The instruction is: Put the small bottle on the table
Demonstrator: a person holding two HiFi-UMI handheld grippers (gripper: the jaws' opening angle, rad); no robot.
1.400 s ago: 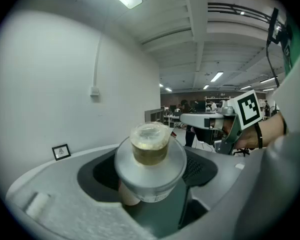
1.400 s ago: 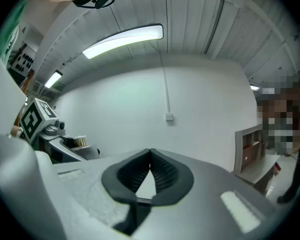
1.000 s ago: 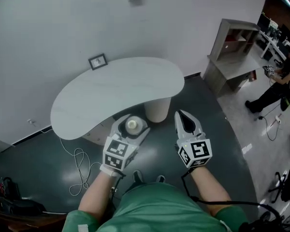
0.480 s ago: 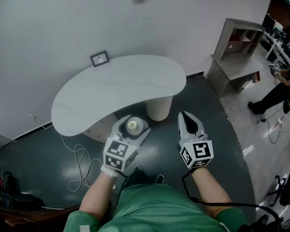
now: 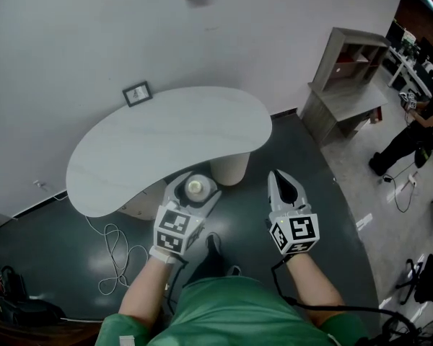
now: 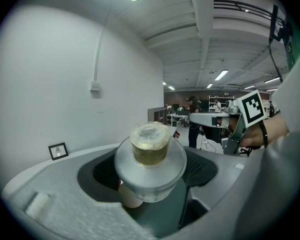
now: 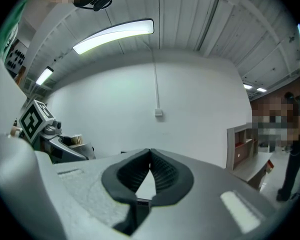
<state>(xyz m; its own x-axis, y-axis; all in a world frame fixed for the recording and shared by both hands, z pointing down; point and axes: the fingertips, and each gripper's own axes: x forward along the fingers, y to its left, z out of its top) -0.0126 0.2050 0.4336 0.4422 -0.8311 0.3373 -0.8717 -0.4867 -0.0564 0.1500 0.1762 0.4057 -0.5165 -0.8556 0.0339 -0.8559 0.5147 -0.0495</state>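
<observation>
A small clear bottle with a pale yellowish cap stands upright between the fingers of my left gripper, which is shut on it. It hangs in the air just in front of the near edge of the white kidney-shaped table. In the left gripper view the bottle fills the middle, with the tabletop behind it. My right gripper is shut with nothing in it, held to the right of the bottle over the dark floor. Its jaws meet at the tips.
A small framed picture stands at the table's far edge by the white wall. The table rests on a cream pedestal. A white cable lies on the floor at left. A grey shelf unit and a person are at right.
The table has slid a little left and nearer in the head view as the person steps forward. Both grippers keep their hold and their places relative to each other.
</observation>
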